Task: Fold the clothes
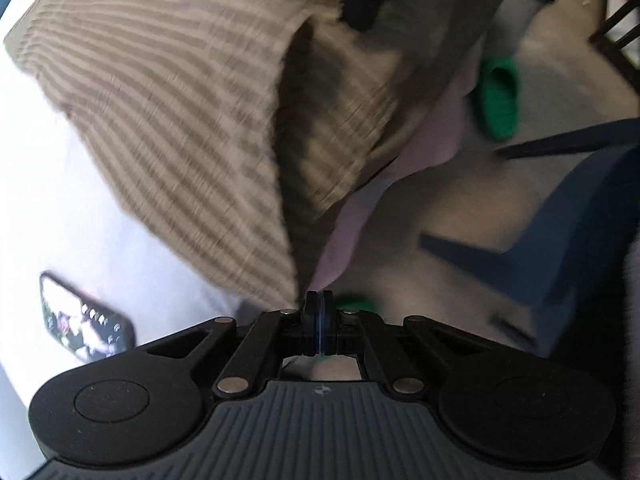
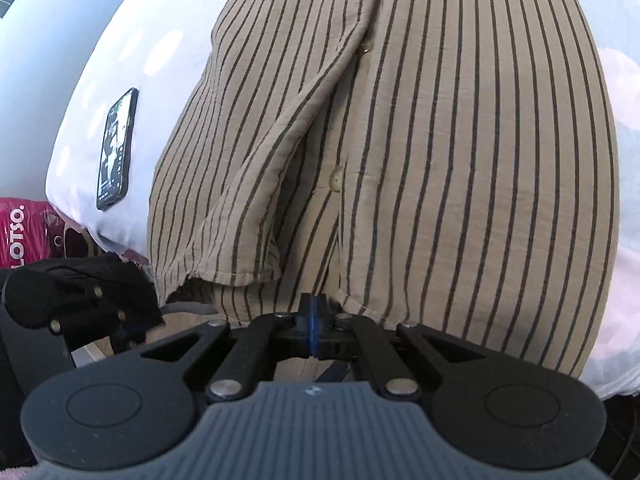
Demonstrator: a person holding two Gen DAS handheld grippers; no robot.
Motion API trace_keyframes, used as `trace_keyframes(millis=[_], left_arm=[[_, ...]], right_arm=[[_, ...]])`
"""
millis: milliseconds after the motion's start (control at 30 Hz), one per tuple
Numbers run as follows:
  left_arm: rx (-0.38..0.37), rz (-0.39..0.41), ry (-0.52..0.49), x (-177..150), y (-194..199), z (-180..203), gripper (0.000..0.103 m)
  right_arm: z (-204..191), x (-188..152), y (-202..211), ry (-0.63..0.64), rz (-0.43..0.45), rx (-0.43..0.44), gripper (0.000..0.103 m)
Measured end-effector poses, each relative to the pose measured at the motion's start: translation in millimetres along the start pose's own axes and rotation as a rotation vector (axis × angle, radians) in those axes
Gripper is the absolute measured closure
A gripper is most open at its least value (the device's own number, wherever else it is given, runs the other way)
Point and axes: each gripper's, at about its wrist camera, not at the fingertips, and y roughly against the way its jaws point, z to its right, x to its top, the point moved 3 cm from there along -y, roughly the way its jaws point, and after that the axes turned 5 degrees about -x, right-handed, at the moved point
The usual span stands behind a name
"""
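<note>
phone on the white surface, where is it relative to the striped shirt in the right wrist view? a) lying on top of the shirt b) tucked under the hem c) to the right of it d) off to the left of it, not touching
d: the phone lies on the bare white surface left of the striped shirt, with a gap between them.

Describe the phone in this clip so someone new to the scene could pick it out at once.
Start at the white bed surface where the tan shirt with dark stripes lies. Left of the shirt, apart from it, is a slim black smartphone. It is the only flat, hard rectangle there, with its screen lit.
</note>
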Motion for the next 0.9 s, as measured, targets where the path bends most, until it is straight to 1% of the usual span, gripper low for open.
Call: trace_keyframes(millis=[33, 67, 100, 167, 200, 233, 300, 467, 533, 600, 667, 700, 733, 800, 900], left_arm=[[-0.020, 0.017, 0.001, 1, 3, 0, 0.103], [-0.040, 0.034, 0.001, 2, 6, 1, 0.103], [-0.060, 0.051, 0.002, 3, 9, 1, 0.100], [-0.100, 0.085, 0.003, 5, 16, 2, 0.096], [-0.098, 0.105, 0.009, 6, 20, 0, 0.094], [-0.092, 0.127, 0.015, 7, 24, -2, 0.093], [-0.095, 0.173, 0.041, 11, 34, -6, 0.093], [-0.124, 0.304, 0.138, 21, 57, -22, 0.093], [-0.133, 0.353, 0.191, 25, 62, -31, 0.093], [-0.127, 0.387, 0.257, 30, 63, -43, 0.093], [-0.111, 0.415, 0.325, 34, 64, -55, 0.092], [-0.097, 0.417, 0.361, 36, 64, -62, 0.091], [-0.086, 0.410, 0.397, 38, 63, -68, 0.091], [-0.061, 0.378, 0.459, 42, 57, -81, 0.090], [-0.036, 0.321, 0.502, 47, 44, -93, 0.090]], right_arm=[[1, 0, 3, -0.002, 0.014, 0.003, 0.099], [1, 1, 7, -0.003, 0.033, 0.005, 0.098], [2, 1, 12, -0.003, 0.052, 0.006, 0.098], [4, 2, 21, -0.009, 0.088, 0.012, 0.094], [7, 1, 26, -0.013, 0.103, 0.019, 0.085], [8, 1, 30, -0.016, 0.117, 0.028, 0.078], [8, 5, 35, -0.021, 0.140, 0.054, 0.077], [-1, 15, 42, -0.008, 0.200, 0.108, 0.068], [-4, 19, 37, 0.002, 0.201, 0.090, 0.067], [-4, 21, 28, 0.005, 0.180, 0.046, 0.068], [-1, 22, 17, -0.009, 0.142, 0.018, 0.084], [2, 21, 13, -0.017, 0.120, 0.011, 0.097], [5, 21, 10, -0.021, 0.102, 0.006, 0.100], [6, 18, 4, -0.020, 0.081, -0.012, 0.101], [10, 12, -4, -0.017, 0.045, -0.034, 0.102]])
